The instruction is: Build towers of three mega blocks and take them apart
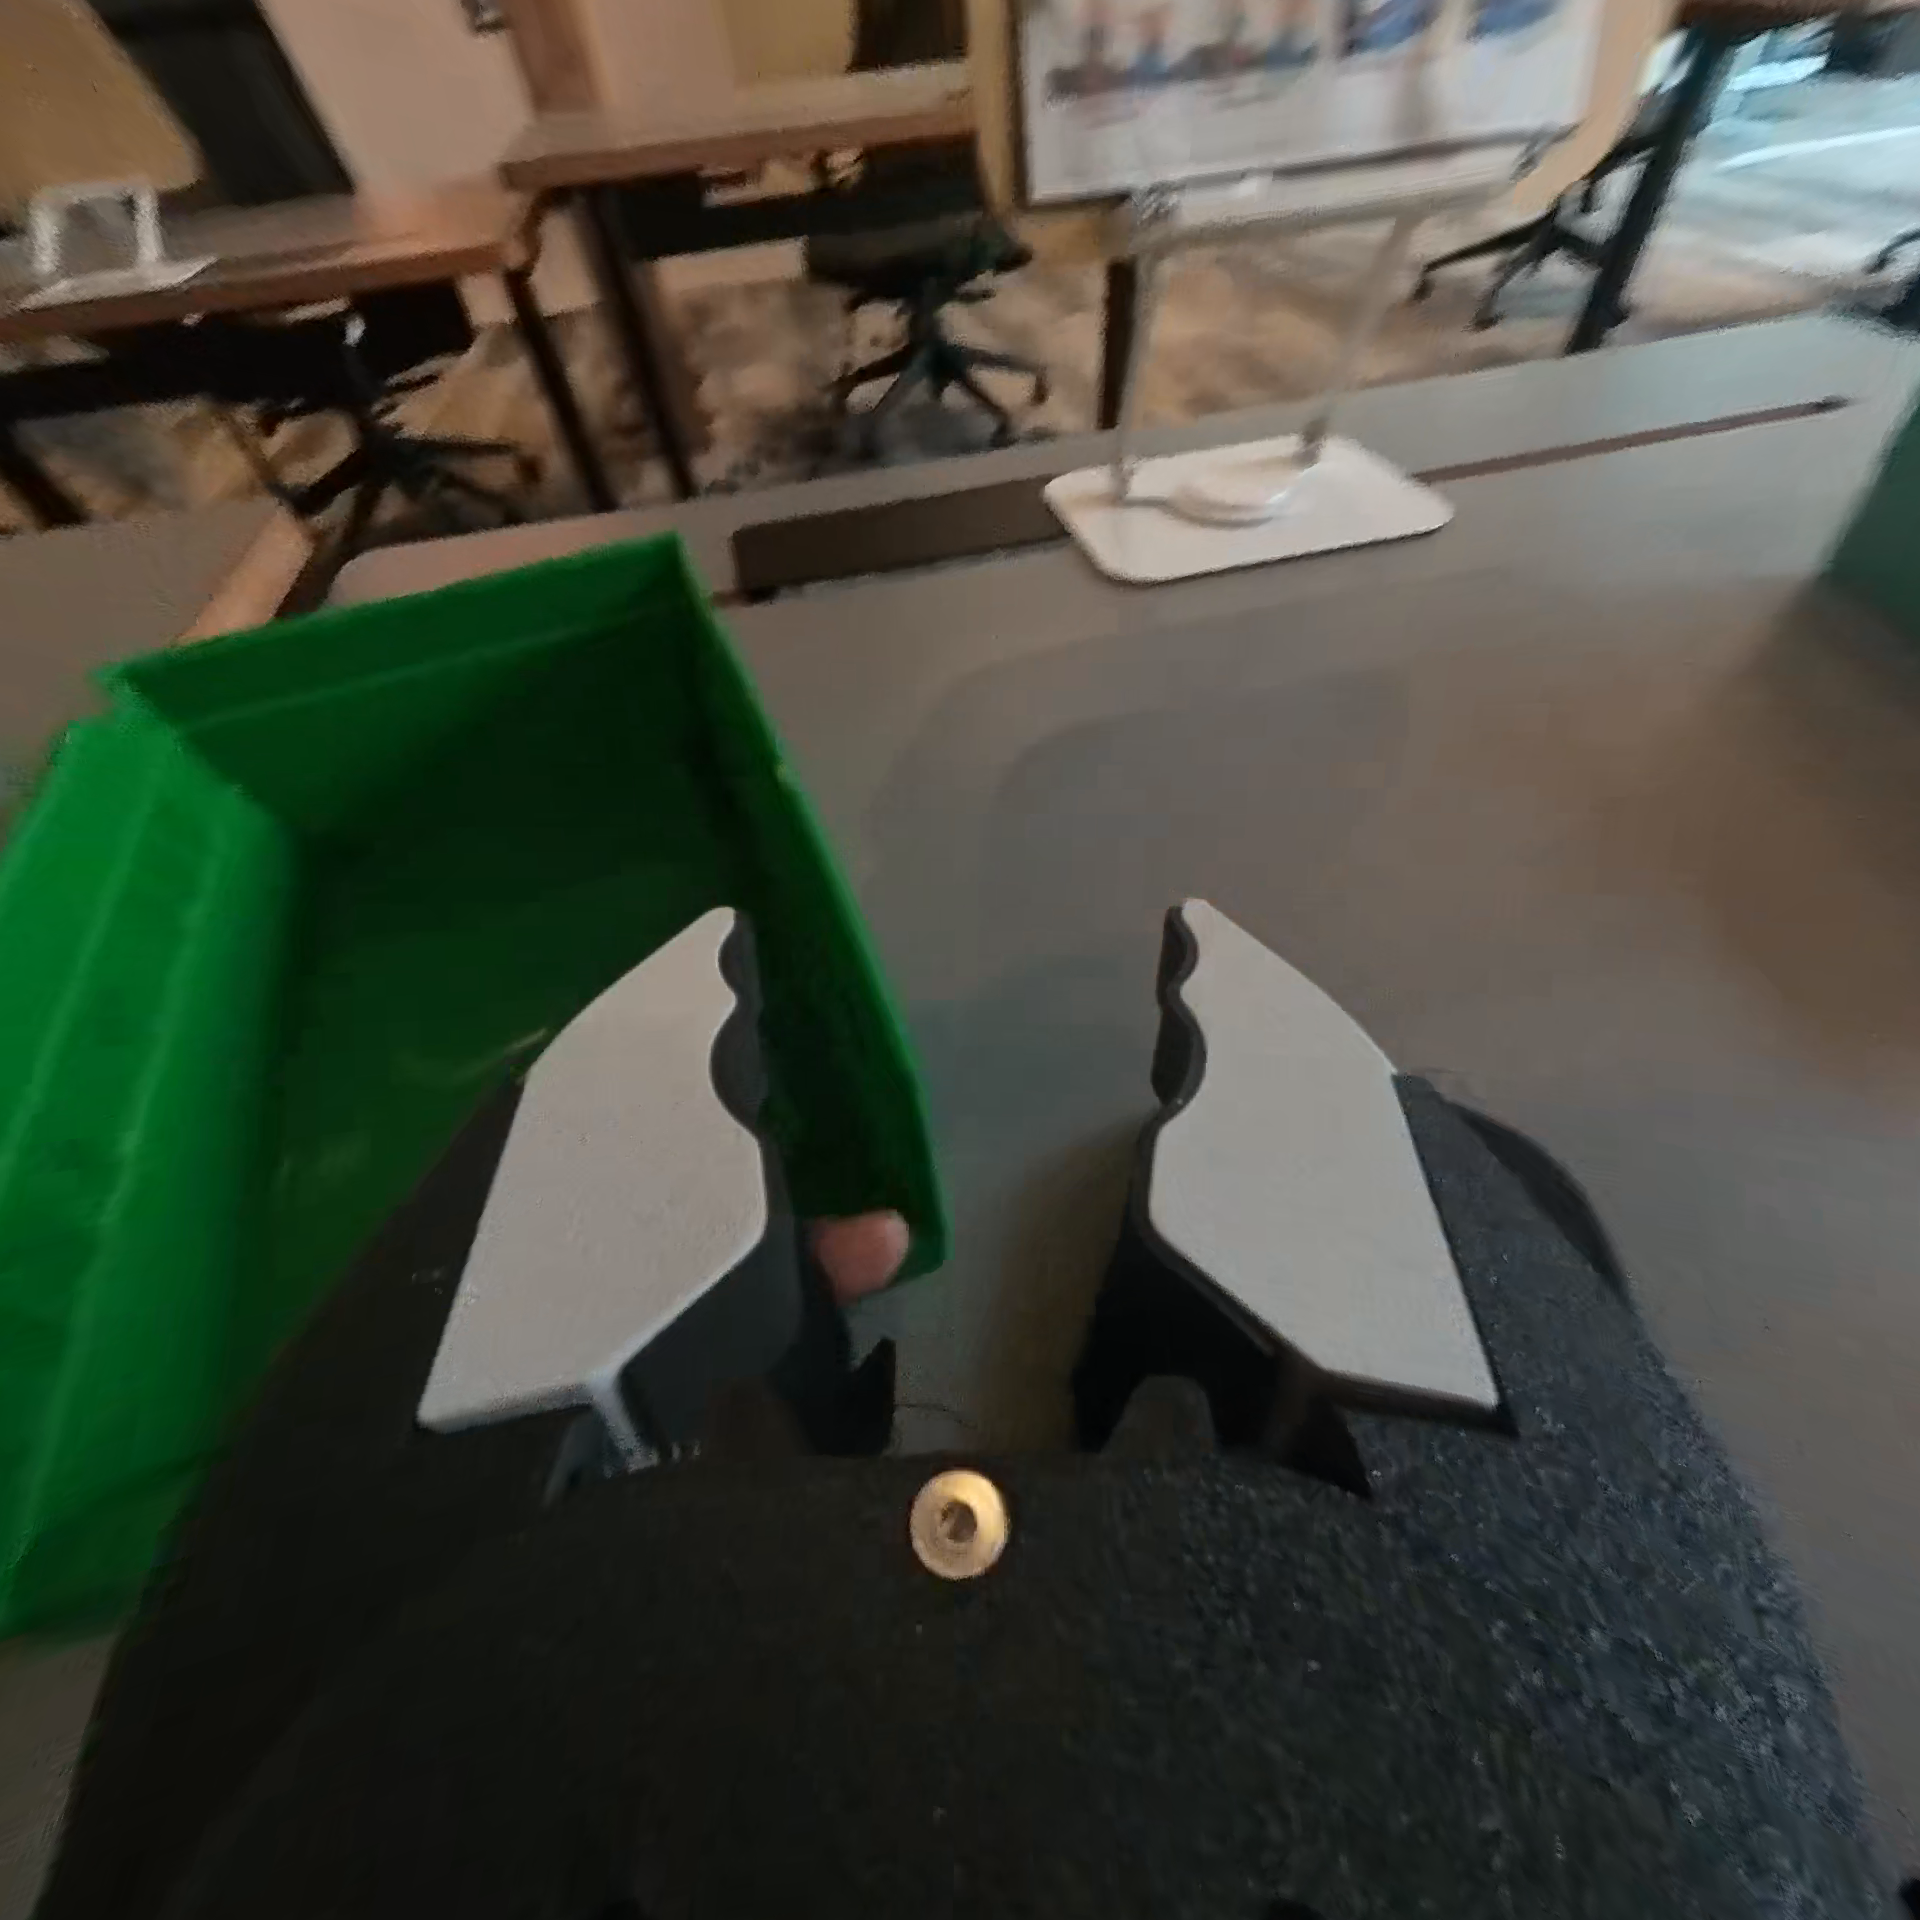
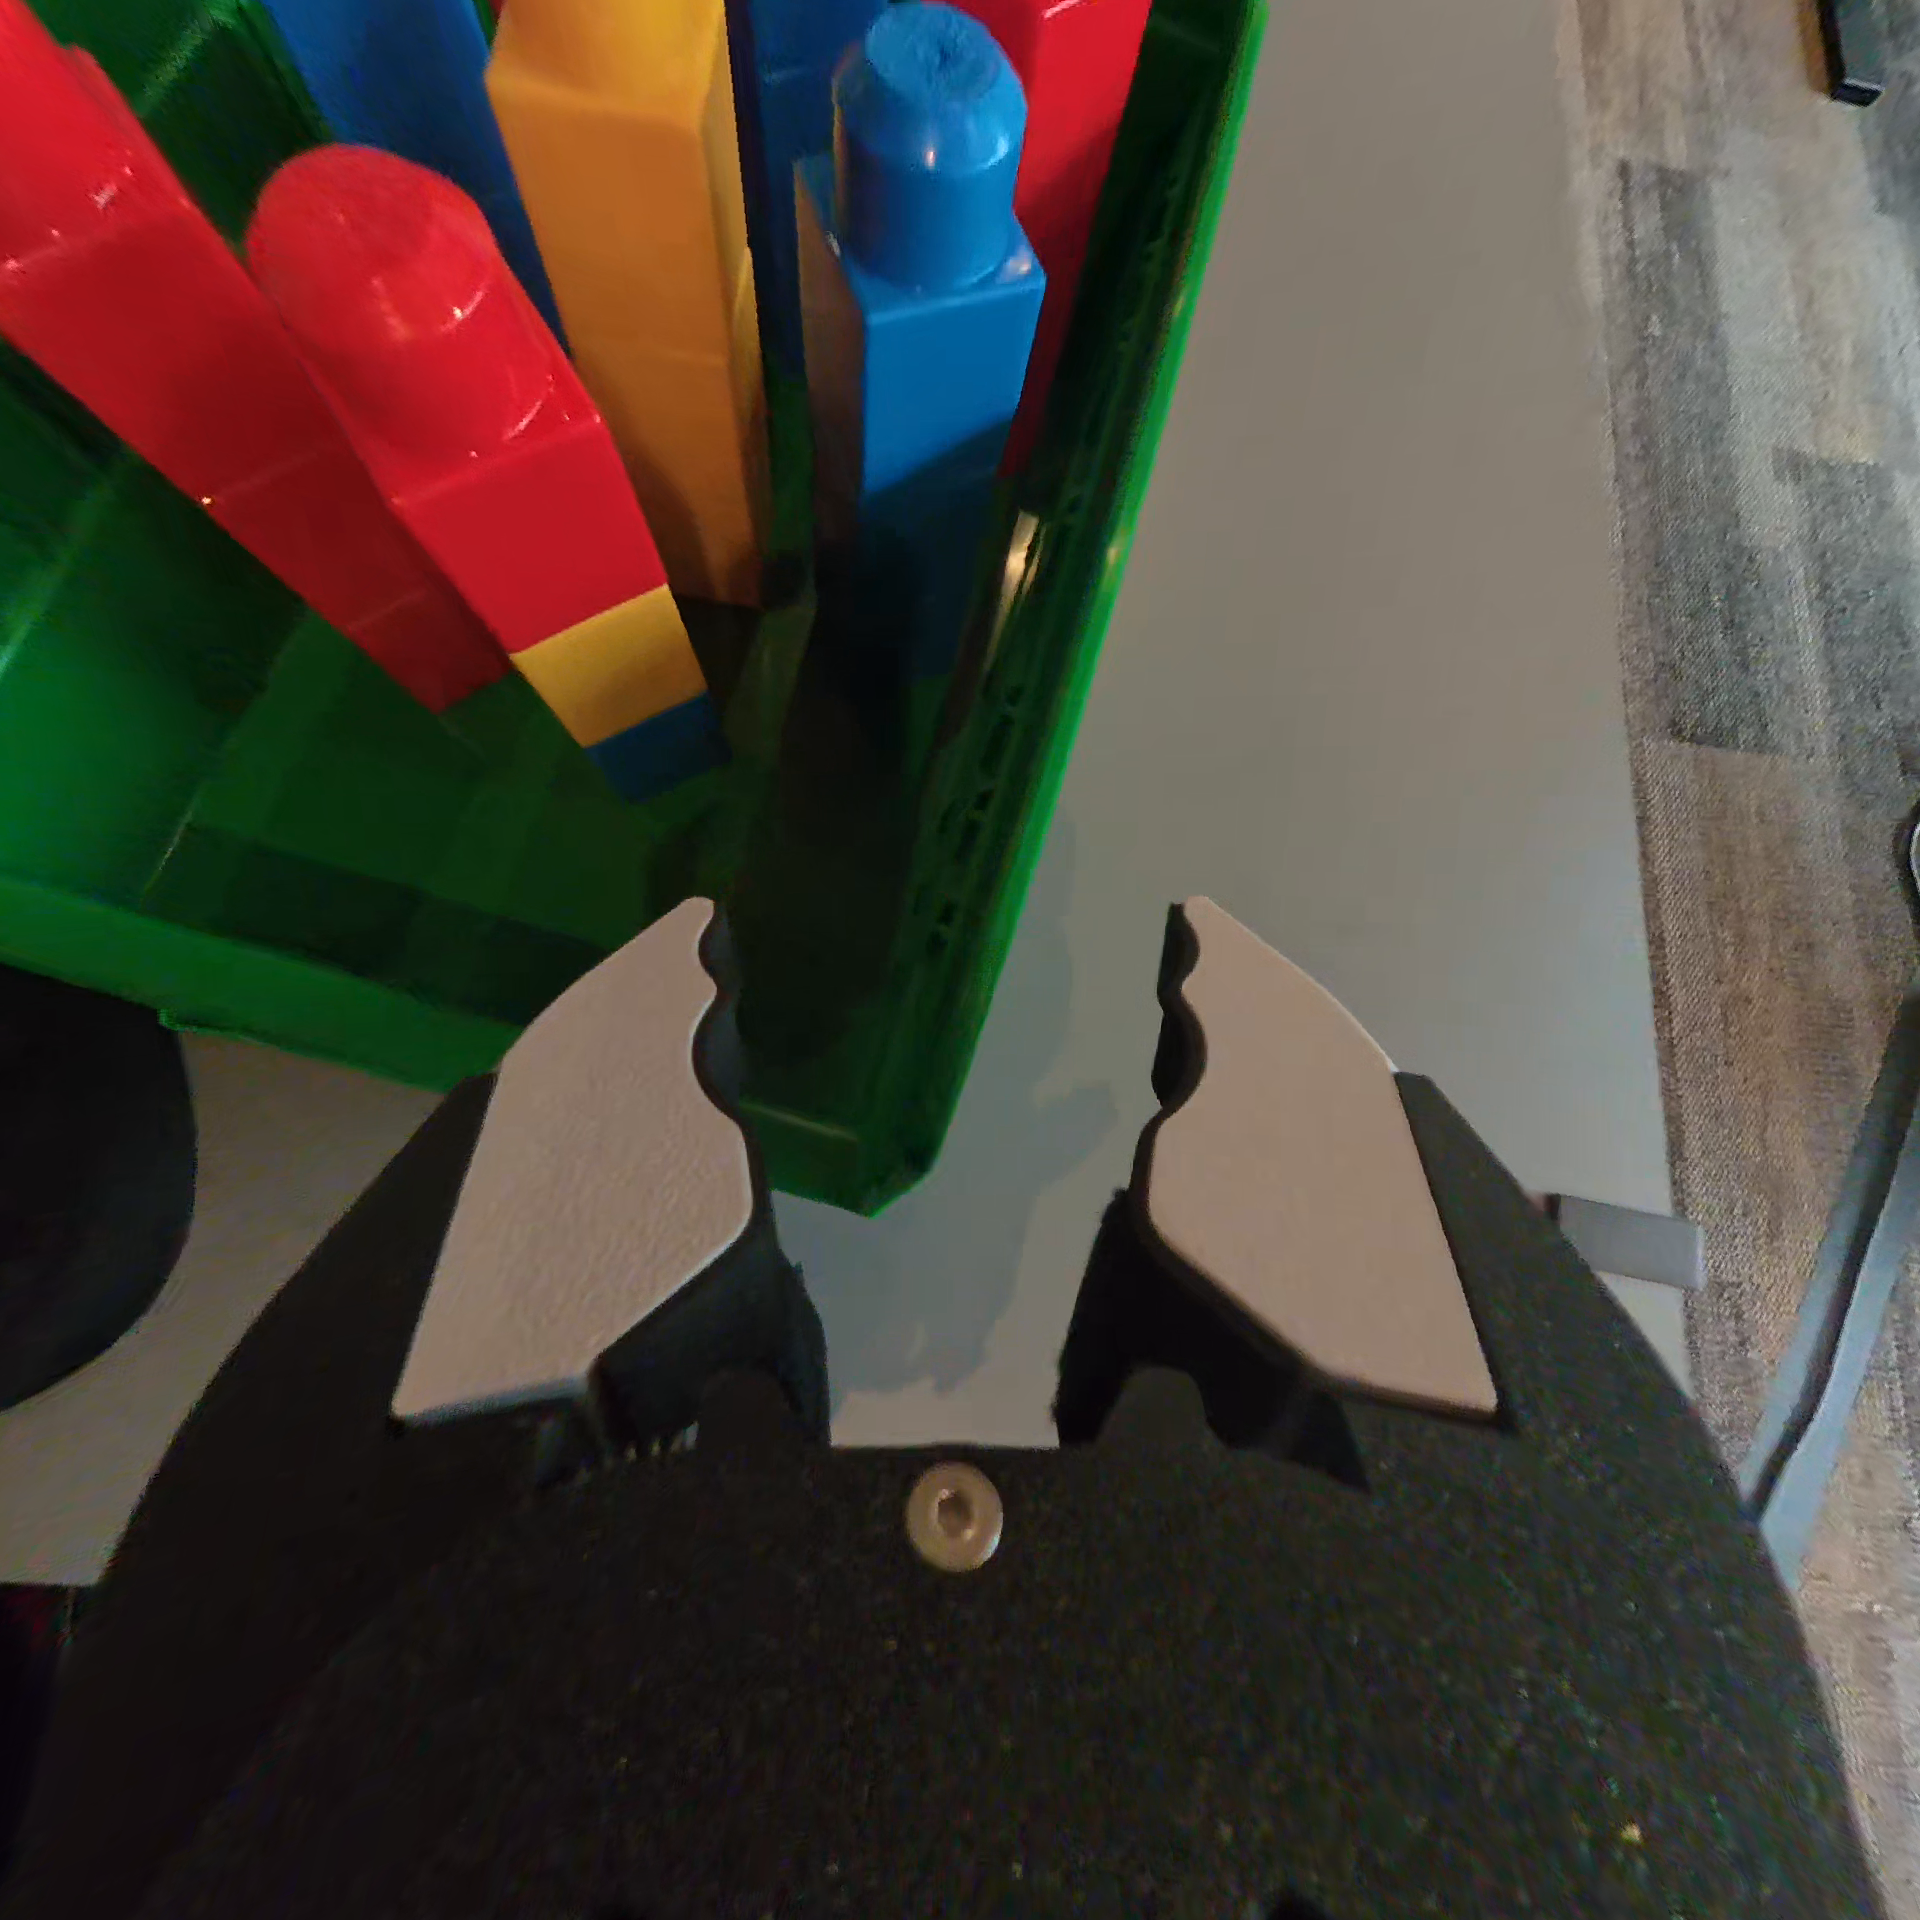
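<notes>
Our right gripper gapes wide over the bin corner; left gripper wide; bare table at right.

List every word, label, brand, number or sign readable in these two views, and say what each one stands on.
None can be read.
The board with blue pictures behind the table in the left wrist view: too blurred to tell whether it bears writing.
The green bin, the red block, yellow block and blue block in it: no marking shows.
Left claw and right claw: unmarked.
</notes>
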Motion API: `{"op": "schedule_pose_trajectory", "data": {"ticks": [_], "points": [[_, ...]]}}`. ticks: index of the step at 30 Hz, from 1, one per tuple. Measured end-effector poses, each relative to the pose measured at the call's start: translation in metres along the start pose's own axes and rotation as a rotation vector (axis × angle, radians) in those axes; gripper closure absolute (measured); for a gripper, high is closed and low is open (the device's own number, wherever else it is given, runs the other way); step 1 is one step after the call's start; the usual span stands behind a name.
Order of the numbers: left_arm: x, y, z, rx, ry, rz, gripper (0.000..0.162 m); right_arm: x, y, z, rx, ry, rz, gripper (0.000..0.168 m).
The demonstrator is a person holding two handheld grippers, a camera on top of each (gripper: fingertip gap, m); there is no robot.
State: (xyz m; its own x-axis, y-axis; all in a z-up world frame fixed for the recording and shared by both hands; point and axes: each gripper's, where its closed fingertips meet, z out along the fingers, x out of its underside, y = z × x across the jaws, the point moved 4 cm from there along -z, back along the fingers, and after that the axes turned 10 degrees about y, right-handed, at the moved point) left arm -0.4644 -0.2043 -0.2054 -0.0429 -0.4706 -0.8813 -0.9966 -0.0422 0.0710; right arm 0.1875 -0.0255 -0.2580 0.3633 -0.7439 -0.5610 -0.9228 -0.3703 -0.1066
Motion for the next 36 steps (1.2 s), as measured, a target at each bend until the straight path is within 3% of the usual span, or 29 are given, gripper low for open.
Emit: {"op": "schedule_pose_trajectory", "data": {"ticks": [4, 9, 16, 24, 36], "points": [[0.021, 0.010, 0.014, -0.115, 0.118, 0.046, 0.089, 0.003, 0.004, 0.011, 0.004, 0.031, 0.014, 0.095], [0.034, 0.014, 0.035, -0.166, 0.203, 0.106, 0.106, 0.005, 0.004, 0.018, 0.019, 0.045, 0.019, 0.112], [0.041, 0.019, 0.046, -0.159, 0.217, 0.099, 0.147, 0.005, 0.006, 0.028, 0.015, 0.064, -0.001, 0.141], [0.038, 0.019, 0.049, -0.174, 0.218, 0.149, 0.149, 0.004, 0.002, 0.029, 0.041, 0.056, 0.057, 0.161], [0.031, 0.011, 0.061, -0.138, 0.201, 0.173, 0.148, -0.006, 0.009, 0.035, 0.032, 0.042, 0.155, 0.163]]}}
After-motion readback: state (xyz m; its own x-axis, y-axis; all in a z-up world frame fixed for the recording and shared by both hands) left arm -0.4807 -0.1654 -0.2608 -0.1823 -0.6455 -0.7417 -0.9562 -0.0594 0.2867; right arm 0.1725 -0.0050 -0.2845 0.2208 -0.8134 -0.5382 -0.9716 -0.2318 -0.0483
